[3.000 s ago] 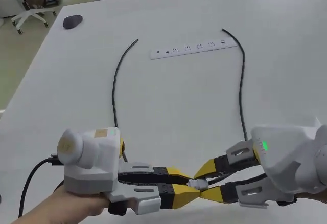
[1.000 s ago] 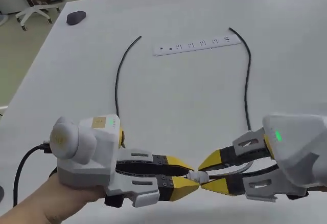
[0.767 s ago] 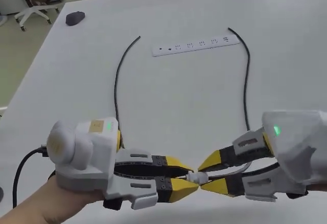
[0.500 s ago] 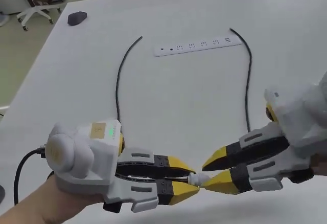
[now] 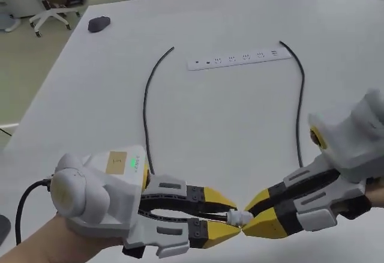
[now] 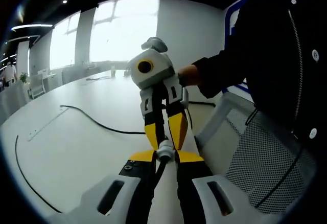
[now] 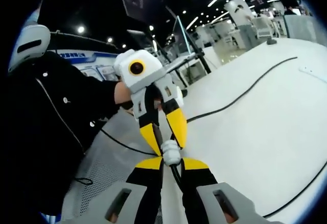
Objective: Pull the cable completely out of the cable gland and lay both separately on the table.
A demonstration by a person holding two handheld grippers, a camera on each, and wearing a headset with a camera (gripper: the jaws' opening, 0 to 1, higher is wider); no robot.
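A small white cable gland (image 5: 239,217) hangs above the table's near edge, threaded on a long black cable (image 5: 146,104). My left gripper (image 5: 235,218) comes in from the left and is shut on the gland (image 6: 165,151), with the cable (image 6: 160,171) running back between its jaws. From the right, my right gripper (image 5: 251,215) meets it tip to tip. It is shut on the cable (image 7: 177,175) right against the gland (image 7: 171,152). The cable's two free ends lie on the table toward the far side (image 5: 299,107).
A white power strip (image 5: 234,59) lies across the far middle of the white table (image 5: 216,125), between the cable's ends. A dark mouse (image 5: 99,24) sits at the far left corner. Office chairs stand beyond the table's left edge. The person's dark sleeve (image 6: 240,65) is behind the grippers.
The right gripper's body has swung upward and rolled, so it now slopes down to the gland. The left gripper has held its place. The tips stay together at the gland.
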